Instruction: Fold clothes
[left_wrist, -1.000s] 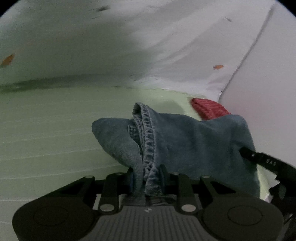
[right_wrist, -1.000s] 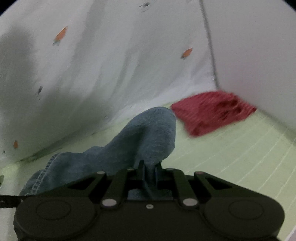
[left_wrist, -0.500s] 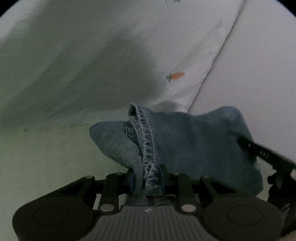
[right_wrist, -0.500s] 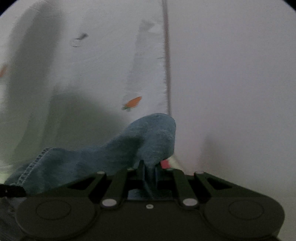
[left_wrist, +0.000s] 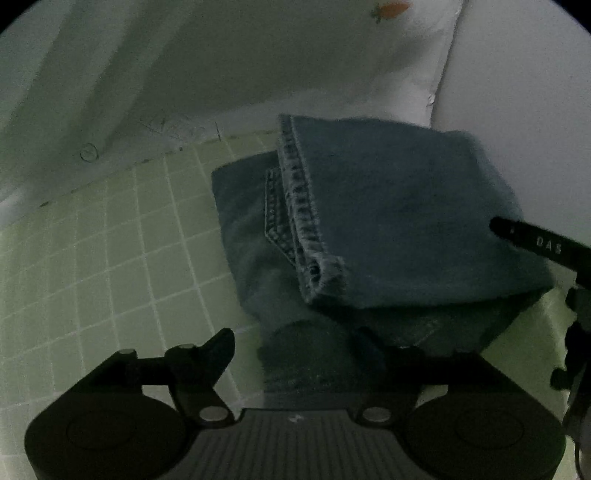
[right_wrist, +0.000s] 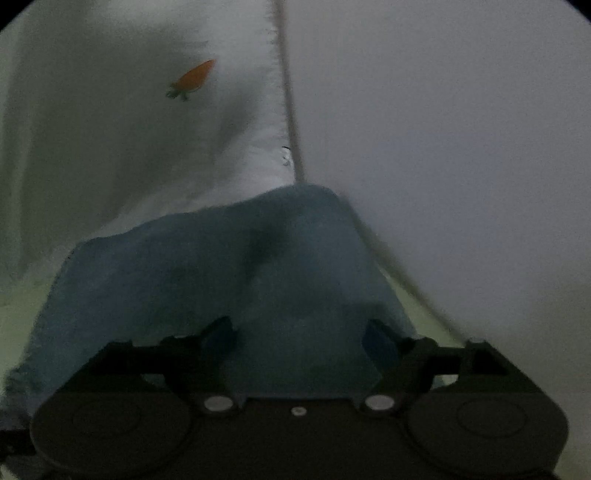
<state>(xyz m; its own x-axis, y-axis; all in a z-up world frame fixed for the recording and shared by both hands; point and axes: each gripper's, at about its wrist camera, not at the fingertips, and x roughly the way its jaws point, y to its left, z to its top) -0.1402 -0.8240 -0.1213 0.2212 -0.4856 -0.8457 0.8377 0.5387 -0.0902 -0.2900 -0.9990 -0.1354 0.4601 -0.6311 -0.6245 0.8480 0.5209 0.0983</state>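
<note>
Left tool (left_wrist: 299, 339): pointed steeply down, jaws spread wide and opening, clamped on nothing. Had dark denim bunched between the fingers (left_wrist: 221, 343), with the cloth not pinched by either of them as far as the dim view showed.

Right tool (right_wrist: 299, 328): likewise released, jaws wide and opening. Had a broad fold of the same denim lying between the fingers (right_wrist: 221, 332) and rising ahead of them in a soft hump, loose and not squeezed.

Blue denim garment (left_wrist: 388, 206): lay folded in layers on the pale green gridded surface (left_wrist: 110, 258), just ahead of both tools. Showed a stitched hem (left_wrist: 295, 206) running along the left edge of the upper layer, with a second, lower layer jutting out to the left beneath it. Was met on its right side by a black lettered bar (left_wrist: 535, 243) reaching in from the frame's edge. Filled the lower middle of the right wrist view (right_wrist: 184, 280) and hid most of the green surface there.

Beyond the garment: hung a white cloth (left_wrist: 258, 55), creased and printed with an orange carrot (right_wrist: 192, 79), meeting the green surface along its bottom edge. Ended at a frayed vertical edge beside a plain pale wall (right_wrist: 443, 147).
</note>
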